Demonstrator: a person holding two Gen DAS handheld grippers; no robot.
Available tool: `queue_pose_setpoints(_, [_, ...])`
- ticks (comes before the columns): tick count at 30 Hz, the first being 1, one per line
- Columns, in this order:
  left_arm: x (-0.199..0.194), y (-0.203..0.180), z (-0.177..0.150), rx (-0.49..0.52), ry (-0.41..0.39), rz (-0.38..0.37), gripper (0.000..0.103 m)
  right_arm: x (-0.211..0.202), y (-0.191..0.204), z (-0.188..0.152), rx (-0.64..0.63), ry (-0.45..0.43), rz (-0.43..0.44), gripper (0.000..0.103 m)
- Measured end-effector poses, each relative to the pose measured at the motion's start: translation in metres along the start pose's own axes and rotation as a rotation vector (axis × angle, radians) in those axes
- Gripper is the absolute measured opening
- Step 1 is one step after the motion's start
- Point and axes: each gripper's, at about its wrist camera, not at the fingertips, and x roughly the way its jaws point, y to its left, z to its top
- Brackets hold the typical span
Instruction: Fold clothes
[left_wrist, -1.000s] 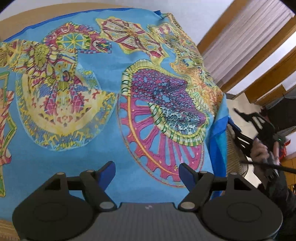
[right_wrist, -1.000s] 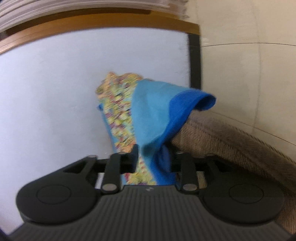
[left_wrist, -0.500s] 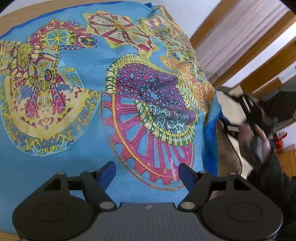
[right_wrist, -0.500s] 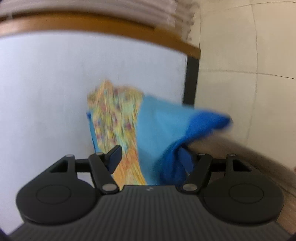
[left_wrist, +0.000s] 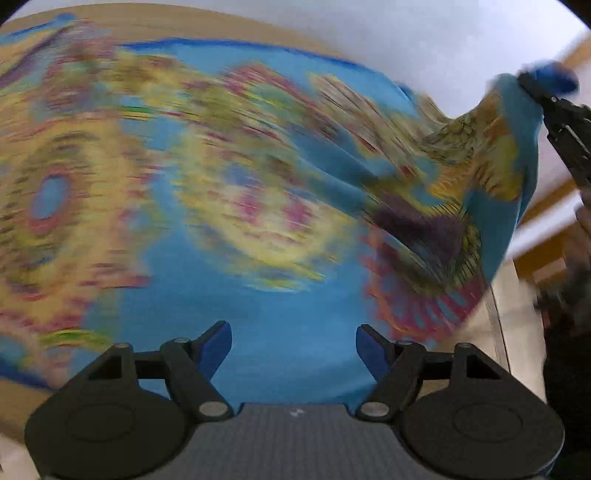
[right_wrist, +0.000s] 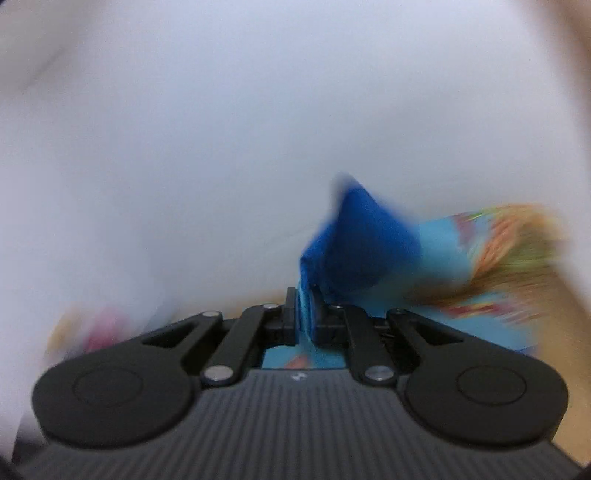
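Observation:
A blue cloth (left_wrist: 258, 221) with a bright yellow, pink and purple print lies spread on a wooden table, blurred by motion. My left gripper (left_wrist: 293, 345) is open and empty just above the cloth's near part. My right gripper (right_wrist: 303, 308) is shut on the cloth's dark blue hemmed corner (right_wrist: 354, 240). In the left wrist view the right gripper (left_wrist: 535, 86) holds that corner lifted at the upper right, and the cloth rises to it in a peak.
The wooden table (left_wrist: 184, 22) shows beyond the cloth's far edge, with a white wall behind. Wooden trim and a tiled floor (left_wrist: 517, 314) lie to the right. The right wrist view is mostly blurred white wall (right_wrist: 221, 129).
The right gripper has closed on the cloth's corner and lifted it up off the table edge. The left gripper's view has swung left across the cloth, and it stays open.

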Motion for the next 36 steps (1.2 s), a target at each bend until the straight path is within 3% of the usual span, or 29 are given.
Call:
queue_pose_setpoints(2, [-0.018, 0.037, -0.001, -0.08, -0.045, 0.02, 0.076, 0.048, 0.065, -0.029, -0.146, 0.207, 0.175, 0.008])
queue_pose_setpoints(4, [-0.034, 0.071, -0.005, -0.142, -0.076, 0.059, 0.076, 0.084, 0.112, -0.07, -0.231, 0.394, 0.267, 0.01])
queue_pose_setpoints(6, [-0.048, 0.102, -0.01, -0.189, -0.099, 0.095, 0.076, 0.11, 0.138, -0.116, -0.222, 0.554, 0.269, 0.01])
queue_pose_setpoints(10, [-0.062, 0.137, -0.015, -0.181, -0.107, 0.134, 0.076, 0.133, 0.143, -0.168, -0.06, 0.709, 0.139, 0.012])
queue_pose_setpoints(13, [-0.064, 0.133, -0.004, -0.086, -0.115, 0.097, 0.076, 0.118, 0.138, -0.164, 0.037, 0.667, -0.03, 0.012])
queue_pose_setpoints(16, [-0.054, 0.11, 0.018, 0.026, -0.118, 0.031, 0.076, 0.082, 0.124, -0.138, 0.137, 0.482, -0.198, 0.017])
queue_pose_setpoints(17, [-0.048, 0.097, 0.026, 0.07, -0.117, 0.001, 0.076, 0.072, 0.112, -0.133, 0.181, 0.434, -0.258, 0.036])
queue_pose_setpoints(19, [-0.033, 0.063, 0.042, 0.167, -0.12, -0.075, 0.077, 0.05, 0.09, -0.125, 0.263, 0.347, -0.38, 0.061])
queue_pose_setpoints(21, [-0.011, 0.023, 0.056, 0.254, -0.12, -0.146, 0.077, 0.035, 0.077, -0.128, 0.298, 0.321, -0.495, 0.063])
queue_pose_setpoints(24, [0.026, -0.024, 0.07, 0.308, -0.099, -0.211, 0.077, 0.042, 0.073, -0.147, 0.289, 0.386, -0.618, 0.063])
queue_pose_setpoints(27, [0.061, -0.046, 0.08, 0.269, -0.062, -0.21, 0.075, 0.038, 0.07, -0.166, 0.297, 0.46, -0.656, 0.062])
queue_pose_setpoints(30, [0.086, -0.055, 0.091, 0.214, -0.048, -0.206, 0.07, 0.039, 0.073, -0.172, 0.235, 0.493, -0.627, 0.061])
queue_pose_setpoints(31, [0.093, -0.057, 0.094, 0.204, -0.039, -0.197, 0.064, 0.039, 0.073, -0.173, 0.218, 0.499, -0.614, 0.062])
queue_pose_setpoints(35, [0.116, -0.062, 0.102, 0.173, -0.013, -0.153, 0.058, 0.031, 0.067, -0.175, 0.245, 0.48, -0.508, 0.083])
queue_pose_setpoints(36, [0.12, -0.062, 0.102, 0.162, -0.014, -0.143, 0.057, 0.031, 0.067, -0.175, 0.243, 0.484, -0.487, 0.084])
